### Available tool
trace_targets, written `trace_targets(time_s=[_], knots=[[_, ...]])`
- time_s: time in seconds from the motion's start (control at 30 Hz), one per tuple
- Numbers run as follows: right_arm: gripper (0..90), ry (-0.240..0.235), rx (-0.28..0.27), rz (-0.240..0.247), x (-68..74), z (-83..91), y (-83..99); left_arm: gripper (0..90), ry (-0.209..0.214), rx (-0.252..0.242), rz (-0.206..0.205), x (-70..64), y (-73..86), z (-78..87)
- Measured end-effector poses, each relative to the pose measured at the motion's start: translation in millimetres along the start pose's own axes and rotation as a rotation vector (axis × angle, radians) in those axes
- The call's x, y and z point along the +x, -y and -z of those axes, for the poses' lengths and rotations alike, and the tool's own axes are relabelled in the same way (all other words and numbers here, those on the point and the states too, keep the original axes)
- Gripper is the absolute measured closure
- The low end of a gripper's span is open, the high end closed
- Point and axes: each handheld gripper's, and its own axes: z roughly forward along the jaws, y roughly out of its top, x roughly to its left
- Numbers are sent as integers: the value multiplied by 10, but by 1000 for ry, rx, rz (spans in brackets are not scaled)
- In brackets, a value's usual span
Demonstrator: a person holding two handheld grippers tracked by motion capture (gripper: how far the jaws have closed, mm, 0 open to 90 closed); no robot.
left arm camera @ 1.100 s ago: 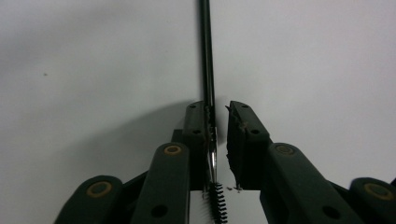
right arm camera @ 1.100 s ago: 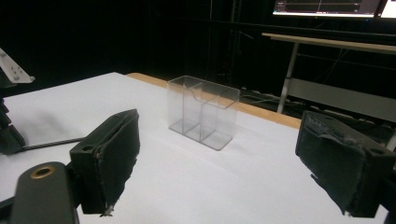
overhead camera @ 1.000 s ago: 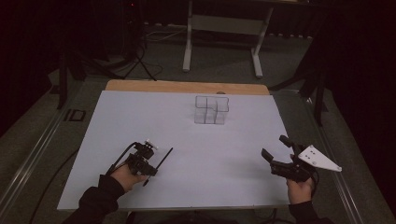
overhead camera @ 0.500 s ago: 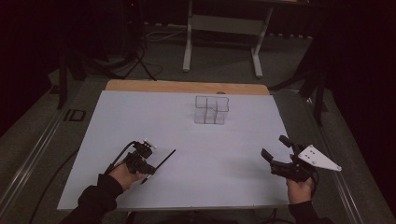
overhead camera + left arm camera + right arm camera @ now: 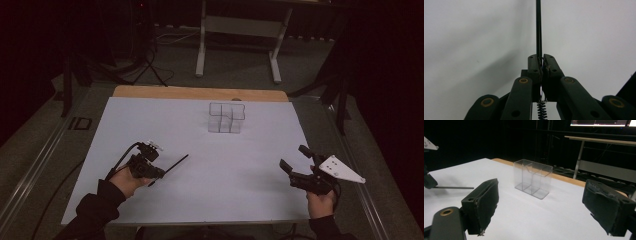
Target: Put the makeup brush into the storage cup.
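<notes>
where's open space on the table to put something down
Most of the white sheet is bare. Free patches: the wide middle between the clear organizer and the two grippers, the far-left area beside the organizer, and the near edge between the hands. Tighter spots: around the left gripper with its thin black rod, and by the open right gripper.

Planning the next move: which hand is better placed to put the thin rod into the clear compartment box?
Left: the left gripper is shut on the rod; the right gripper is open and empty, facing the box.
</notes>
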Motion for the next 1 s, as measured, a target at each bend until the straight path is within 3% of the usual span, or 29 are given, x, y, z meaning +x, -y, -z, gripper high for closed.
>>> trace_targets(time_s=[0.27,0.43,0.47,0.6,0.7,1.0], knots=[[134,1,6,-1,3,-6,4,858,25,-40,-11,0,-75,147],[134,0,7,-1,4,-11,6,858,12,-58,-37,-33,-152,215],[134,2,8,0,3,-13,7,858,33,-53,-51,-41,-170,223],[134,0,13,-5,6,-23,13,858,37,-60,-82,-96,-248,251],[134,0,15,-5,8,-27,13,858,37,-72,-77,-112,-277,266],[134,-5,20,1,9,-39,12,858,56,-95,-144,-214,-444,370]])
